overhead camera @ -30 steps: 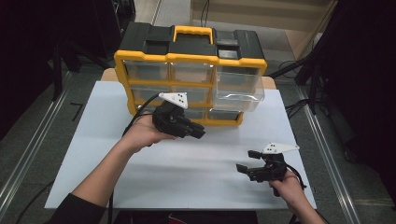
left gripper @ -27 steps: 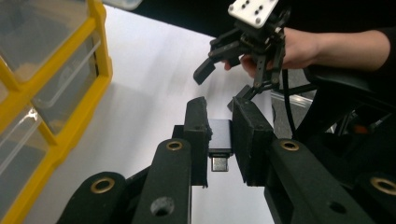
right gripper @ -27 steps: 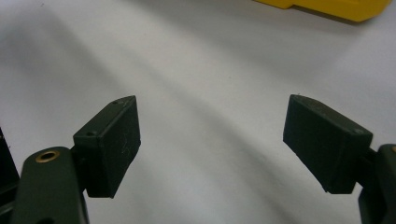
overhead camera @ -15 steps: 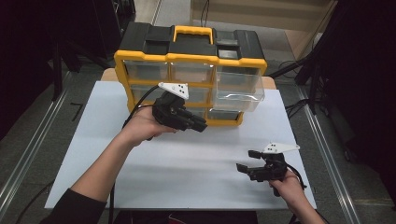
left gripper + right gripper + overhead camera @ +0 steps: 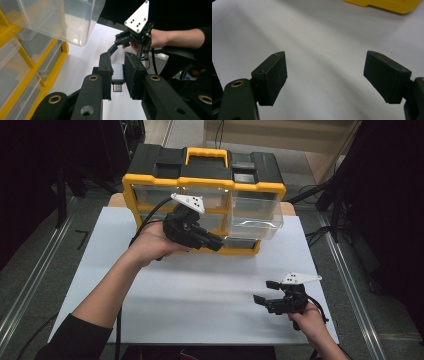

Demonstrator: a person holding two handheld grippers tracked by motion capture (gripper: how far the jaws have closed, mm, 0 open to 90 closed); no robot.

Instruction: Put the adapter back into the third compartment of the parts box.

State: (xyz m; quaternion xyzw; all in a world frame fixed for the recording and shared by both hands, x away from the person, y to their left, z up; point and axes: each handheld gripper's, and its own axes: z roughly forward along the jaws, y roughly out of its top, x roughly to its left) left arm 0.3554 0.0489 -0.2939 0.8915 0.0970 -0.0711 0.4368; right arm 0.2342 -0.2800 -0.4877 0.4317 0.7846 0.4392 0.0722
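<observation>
A yellow and black drawer organizer [image 5: 150, 182] stands at the back of the white table [image 5: 200, 285]. Its clear upper-right drawer [image 5: 255, 217] is pulled out. My left gripper [image 5: 216, 243] hovers in front of the organizer, just left of and below that drawer. In the left gripper view the left gripper [image 5: 117, 67] is shut on a small silver USB-C stick [image 5: 117, 75], plug end toward the camera, with the drawer [image 5: 75, 20] overhead. My right gripper [image 5: 264, 292] rests low near the table's front right. Its jaws stand open [image 5: 325, 72] over bare table.
The organizer's shut clear drawers [image 5: 30, 62] sit close to the left gripper's left side. The person's right hand [image 5: 160, 37] is visible beyond the left jaws. Metal rails [image 5: 350, 285] run along both table sides. A yellow organizer corner [image 5: 387, 5] shows far ahead of the right gripper.
The left gripper has risen in front of the organizer, closer to the pulled-out drawer, still holding the stick. The right gripper has stayed put.
</observation>
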